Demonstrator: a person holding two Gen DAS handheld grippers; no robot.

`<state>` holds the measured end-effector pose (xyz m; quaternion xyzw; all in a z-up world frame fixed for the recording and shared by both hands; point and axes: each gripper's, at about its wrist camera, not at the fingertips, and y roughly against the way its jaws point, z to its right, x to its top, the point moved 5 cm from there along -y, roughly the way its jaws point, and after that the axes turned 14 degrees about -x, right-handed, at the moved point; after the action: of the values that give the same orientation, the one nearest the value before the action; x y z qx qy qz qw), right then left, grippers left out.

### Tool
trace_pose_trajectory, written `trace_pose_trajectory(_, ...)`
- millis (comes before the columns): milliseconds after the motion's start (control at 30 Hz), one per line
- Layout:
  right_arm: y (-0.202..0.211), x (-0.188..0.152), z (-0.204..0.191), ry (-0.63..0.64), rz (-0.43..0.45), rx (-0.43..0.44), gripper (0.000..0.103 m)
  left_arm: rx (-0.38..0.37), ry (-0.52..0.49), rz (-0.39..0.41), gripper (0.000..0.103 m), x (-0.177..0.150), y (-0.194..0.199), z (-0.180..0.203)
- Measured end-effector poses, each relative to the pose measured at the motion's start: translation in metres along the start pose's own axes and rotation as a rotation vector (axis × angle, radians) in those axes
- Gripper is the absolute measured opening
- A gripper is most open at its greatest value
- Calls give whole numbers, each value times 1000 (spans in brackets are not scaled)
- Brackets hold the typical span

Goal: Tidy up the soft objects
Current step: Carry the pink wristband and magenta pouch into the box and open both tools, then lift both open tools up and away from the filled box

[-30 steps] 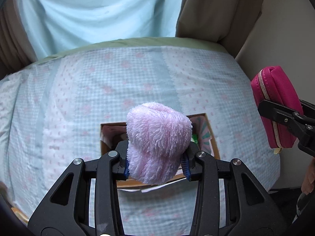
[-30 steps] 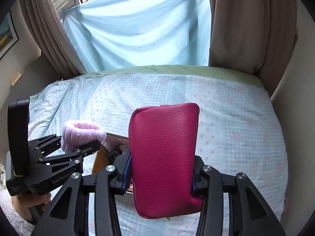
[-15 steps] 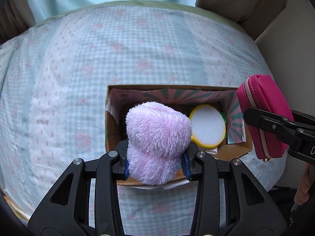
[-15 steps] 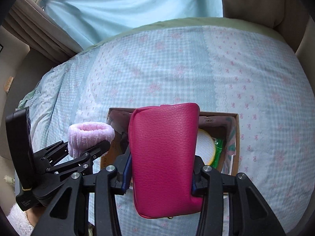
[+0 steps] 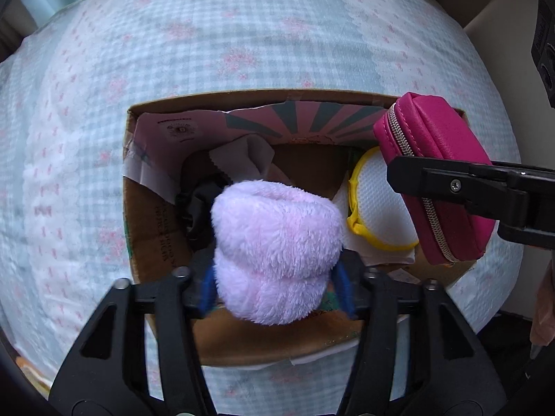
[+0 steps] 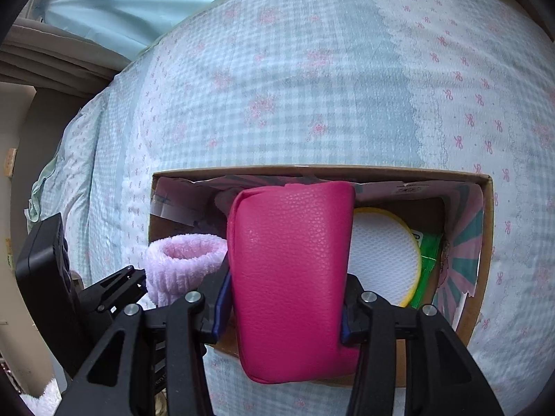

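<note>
Centre frame, the right gripper clamps a magenta pouch over the cardboard box — lower left, the left gripper holds a pink fluffy roll.

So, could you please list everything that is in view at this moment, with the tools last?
fluffy headband: one, pale pink, held over the left part of the box
zip pouch: one, magenta, held over the box's right half
cardboard box: one, brown with pink and teal liner, open on the bed
round mesh pad: one, white with yellow rim, inside the box at right
green packet: one, bright green, inside the box beside the pad
grey cloth: one, in the box at the back left
black item: one, in the box, unclear what
bedspread: one, blue-white check with pink bows
left tool: black, shut on the headband
right tool: black, shut on the pouch
</note>
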<state>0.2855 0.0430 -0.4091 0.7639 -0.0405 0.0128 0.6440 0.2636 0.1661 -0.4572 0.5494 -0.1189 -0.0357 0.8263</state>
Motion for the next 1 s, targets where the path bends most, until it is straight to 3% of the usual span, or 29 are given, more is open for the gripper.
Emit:
trace_pose_trajectory(33, -3, 1, 2, -2, -10, 1, 55, 1, -11, -3, 103, 0, -1, 2)
trace_pose_trajectory(67, -6, 2, 4, -7, -16, 4, 75, -8, -26, 2, 103, 0, -1, 5)
trace_pose_trajectory(133, -9, 4, 10, -36, -24, -2, 103, -11, -53, 1, 103, -1, -1, 12)
trace_pose_trajectory(300, -1, 10, 31, -79, 7, -87, 103, 9, -91, -10, 103, -5, -1, 20)
trace_pose_trajectory(600, 17, -7, 48, -126, 11, -108, 103, 3, -104, 30, 103, -8, 21, 32)
trace_pose_trajectory(1000, 99, -39, 44, -137, 134, -103, 103, 28, -121, 146, 103, -21, 109, 77)
